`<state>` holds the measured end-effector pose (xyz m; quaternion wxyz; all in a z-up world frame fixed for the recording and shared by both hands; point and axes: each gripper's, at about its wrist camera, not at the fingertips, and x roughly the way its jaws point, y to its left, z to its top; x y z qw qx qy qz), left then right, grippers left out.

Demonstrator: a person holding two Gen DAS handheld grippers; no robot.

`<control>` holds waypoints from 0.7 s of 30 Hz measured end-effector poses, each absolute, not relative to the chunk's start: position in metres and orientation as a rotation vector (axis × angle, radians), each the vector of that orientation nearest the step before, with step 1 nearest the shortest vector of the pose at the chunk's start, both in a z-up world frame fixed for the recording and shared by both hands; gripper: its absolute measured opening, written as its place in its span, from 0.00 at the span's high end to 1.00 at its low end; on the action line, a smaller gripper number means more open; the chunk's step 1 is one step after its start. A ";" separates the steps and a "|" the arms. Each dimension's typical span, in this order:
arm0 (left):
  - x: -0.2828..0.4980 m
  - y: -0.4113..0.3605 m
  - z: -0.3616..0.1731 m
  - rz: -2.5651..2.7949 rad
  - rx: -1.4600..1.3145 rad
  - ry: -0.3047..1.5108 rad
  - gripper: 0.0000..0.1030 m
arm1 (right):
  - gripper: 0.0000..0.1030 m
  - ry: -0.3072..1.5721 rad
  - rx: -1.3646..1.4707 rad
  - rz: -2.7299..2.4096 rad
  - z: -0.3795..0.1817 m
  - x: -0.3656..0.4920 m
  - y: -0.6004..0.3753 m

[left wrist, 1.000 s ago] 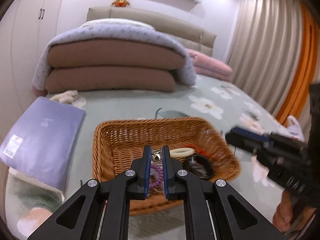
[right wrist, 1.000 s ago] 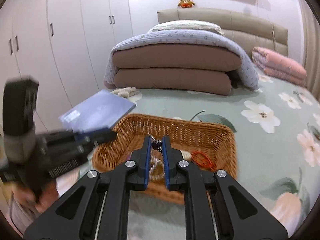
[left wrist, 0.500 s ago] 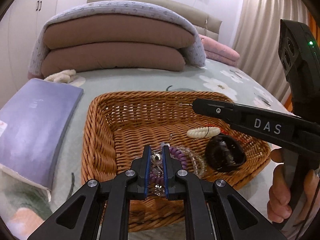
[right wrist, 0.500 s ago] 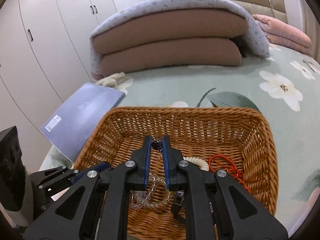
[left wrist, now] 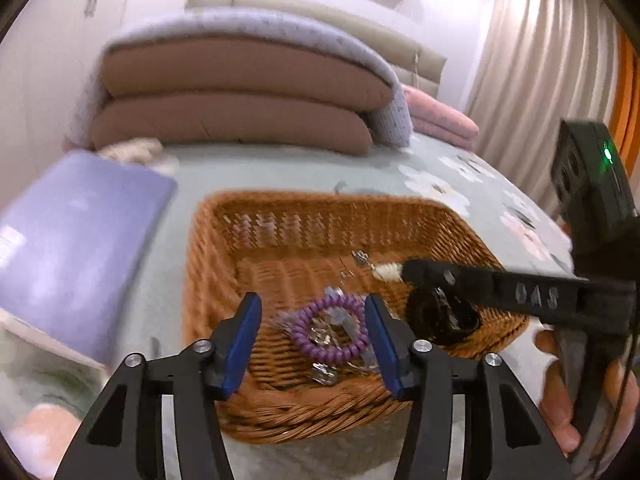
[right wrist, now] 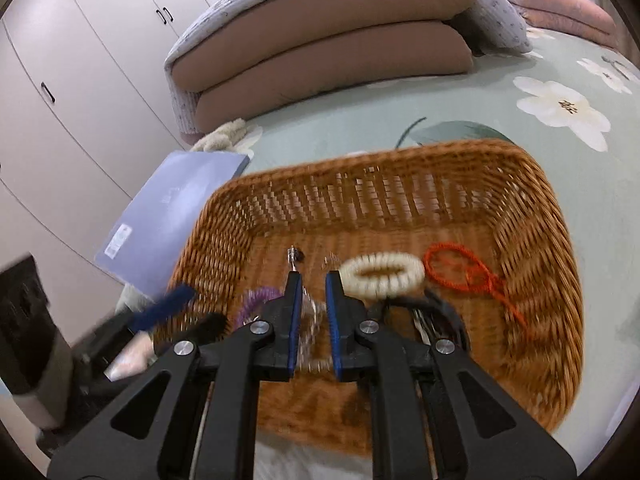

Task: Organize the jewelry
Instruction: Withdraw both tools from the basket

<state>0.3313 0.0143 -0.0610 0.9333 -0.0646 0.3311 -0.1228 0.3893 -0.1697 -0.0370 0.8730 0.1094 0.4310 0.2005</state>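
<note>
A brown wicker basket (left wrist: 208, 248) (right wrist: 552, 280) sits on the bed. Inside lie a purple coil bracelet (left wrist: 330, 332) (right wrist: 254, 300), a white bead bracelet (right wrist: 382, 274), a red cord (right wrist: 468, 272), a black piece (left wrist: 440, 320) and small silver pieces (left wrist: 324, 374). My left gripper (left wrist: 312, 340) is open wide over the purple bracelet, holding nothing. My right gripper (right wrist: 310, 284) is open a little over the basket floor, with a small earring (right wrist: 294, 258) just beyond its left fingertip. The right gripper also shows in the left wrist view (left wrist: 412, 270), reaching in from the right.
A lavender flat package (left wrist: 72, 240) (right wrist: 172, 216) lies left of the basket. Folded brown quilts (left wrist: 240, 96) (right wrist: 320, 48) are stacked behind on the floral sheet. White wardrobe doors (right wrist: 80, 60) stand at the left, curtains (left wrist: 540, 80) at the right.
Both grippers have opened: the left one wide, dropping silver pieces by the purple bracelet; the right one slightly, with its earring now lying in the basket. Both have dipped lower into the basket.
</note>
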 end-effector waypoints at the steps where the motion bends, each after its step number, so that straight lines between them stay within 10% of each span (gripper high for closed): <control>1: 0.326 0.013 -0.056 -0.240 -0.110 0.657 0.46 | 0.89 0.881 0.220 0.406 -0.035 0.380 -0.172; 21: 0.149 -0.003 -0.031 -0.268 -0.102 0.532 0.44 | 0.89 0.681 0.146 0.174 -0.015 0.178 -0.216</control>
